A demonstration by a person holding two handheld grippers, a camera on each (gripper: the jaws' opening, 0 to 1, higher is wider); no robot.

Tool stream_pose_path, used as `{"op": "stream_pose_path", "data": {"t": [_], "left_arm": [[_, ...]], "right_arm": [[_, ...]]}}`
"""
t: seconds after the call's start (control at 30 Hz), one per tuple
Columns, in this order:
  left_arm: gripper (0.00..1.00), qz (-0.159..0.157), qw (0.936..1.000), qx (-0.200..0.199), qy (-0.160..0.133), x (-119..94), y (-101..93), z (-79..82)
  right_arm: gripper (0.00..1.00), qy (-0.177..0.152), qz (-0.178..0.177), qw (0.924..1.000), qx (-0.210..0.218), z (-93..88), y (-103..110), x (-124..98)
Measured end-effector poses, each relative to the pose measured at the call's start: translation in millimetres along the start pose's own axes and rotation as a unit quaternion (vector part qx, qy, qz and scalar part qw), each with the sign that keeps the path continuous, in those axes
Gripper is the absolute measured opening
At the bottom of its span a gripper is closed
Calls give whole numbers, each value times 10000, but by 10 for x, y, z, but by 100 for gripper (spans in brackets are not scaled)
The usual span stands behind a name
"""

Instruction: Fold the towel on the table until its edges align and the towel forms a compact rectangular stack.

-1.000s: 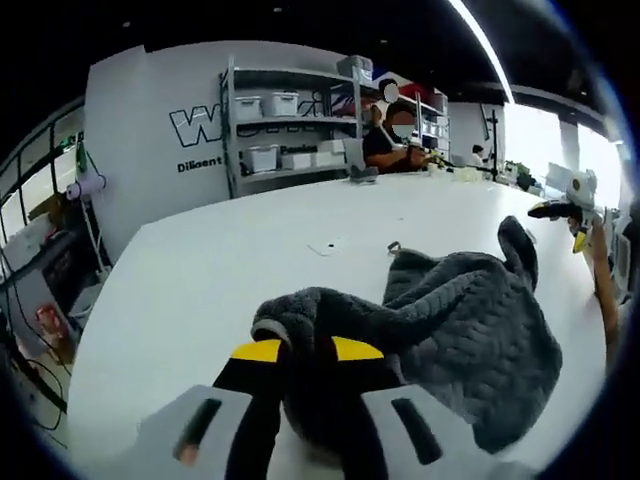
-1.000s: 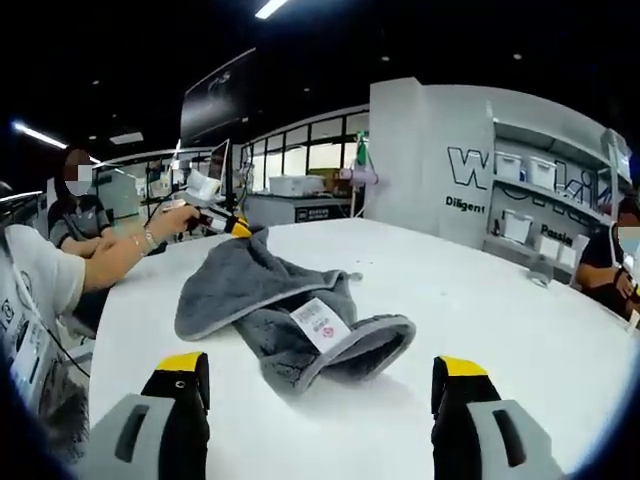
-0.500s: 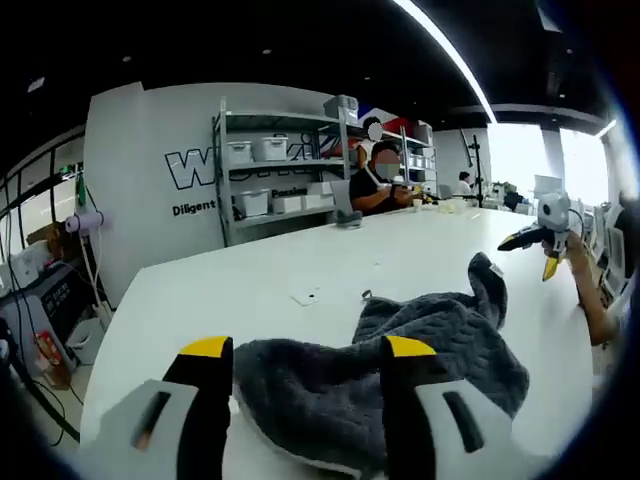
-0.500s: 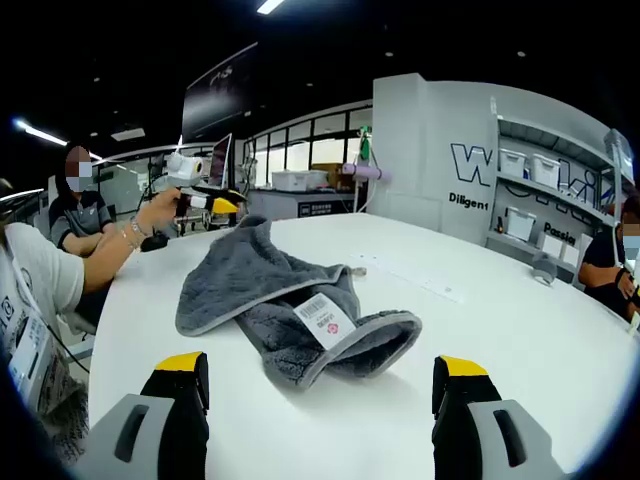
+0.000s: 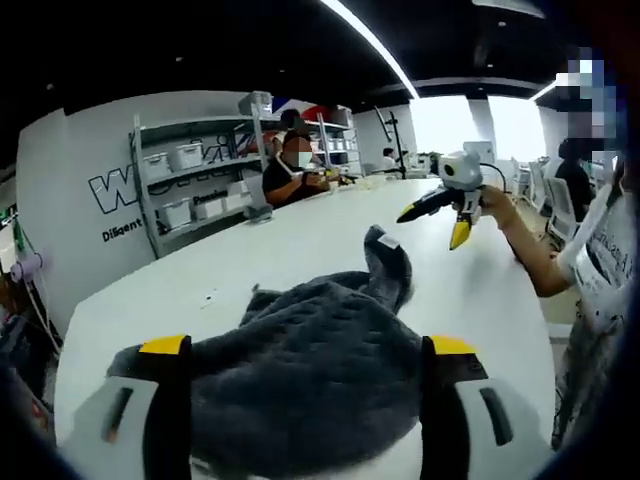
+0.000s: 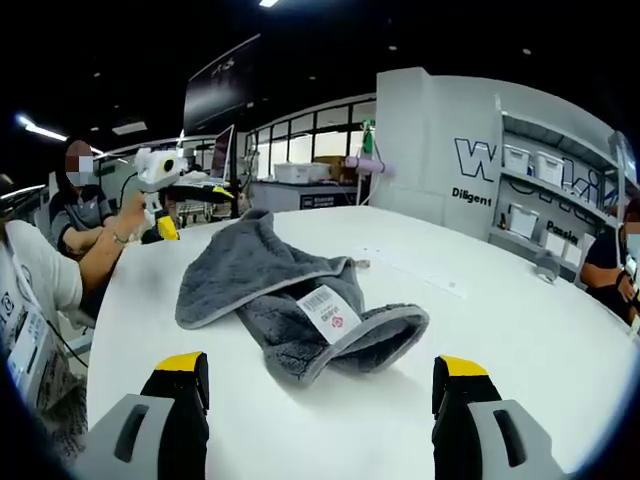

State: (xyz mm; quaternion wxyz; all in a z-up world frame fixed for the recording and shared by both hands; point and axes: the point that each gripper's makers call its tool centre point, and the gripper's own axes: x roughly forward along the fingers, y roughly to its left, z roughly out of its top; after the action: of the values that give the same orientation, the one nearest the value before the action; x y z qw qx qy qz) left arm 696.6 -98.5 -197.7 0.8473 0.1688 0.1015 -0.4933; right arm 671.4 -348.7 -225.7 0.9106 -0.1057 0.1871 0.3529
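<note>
Left gripper [image 5: 310,350] jaws wide apart, gripping nothing; right gripper [image 6: 325,375] same. One white table [image 6: 520,350], one grey towel [image 6: 290,295] crumpled on it, white label [image 6: 328,308] up. Shelf rack [image 5: 200,185] holds several white bins [image 5: 172,160].

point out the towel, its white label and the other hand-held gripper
towel [image 6: 250,275], right gripper view, on the smooth grey upper layer
label [image 6: 328,308], right gripper view, on the middle of the white tag
left hand-held gripper [image 6: 165,228], right gripper view, between its yellow tips at far left
</note>
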Motion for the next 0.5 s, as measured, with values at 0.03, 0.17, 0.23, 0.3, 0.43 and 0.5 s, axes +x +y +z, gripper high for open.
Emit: {"op": "stream_pose_path", "data": {"t": [0.03, 0.17, 0.23, 0.3, 0.43, 0.5], "left_arm": [[99, -126, 9999, 26, -11, 38, -84, -15], [99, -576, 9983, -41, 79, 191, -464, -138], [99, -739, 9972, -66, 137, 243, -615, -187], [98, -920, 9955, -120, 171, 291, -769, -227], [92, -1318, 9905, -365, 165, 384, -1000, -307], [83, -1377, 9895, -412, 137, 430, -1018, -335]], "right_arm": [[97, -2, 8, 10000, -8, 3, 2, 1], [97, -12, 12, 10000, -7, 4, 4, -1], [97, 3, 13, 10000, -17, -1, 4, 0], [97, 7, 23, 10000, -29, -2, 13, 2], [97, 9, 60, 10000, -62, -3, 46, 5], [97, 11, 71, 10000, -67, -3, 55, 6]]}}
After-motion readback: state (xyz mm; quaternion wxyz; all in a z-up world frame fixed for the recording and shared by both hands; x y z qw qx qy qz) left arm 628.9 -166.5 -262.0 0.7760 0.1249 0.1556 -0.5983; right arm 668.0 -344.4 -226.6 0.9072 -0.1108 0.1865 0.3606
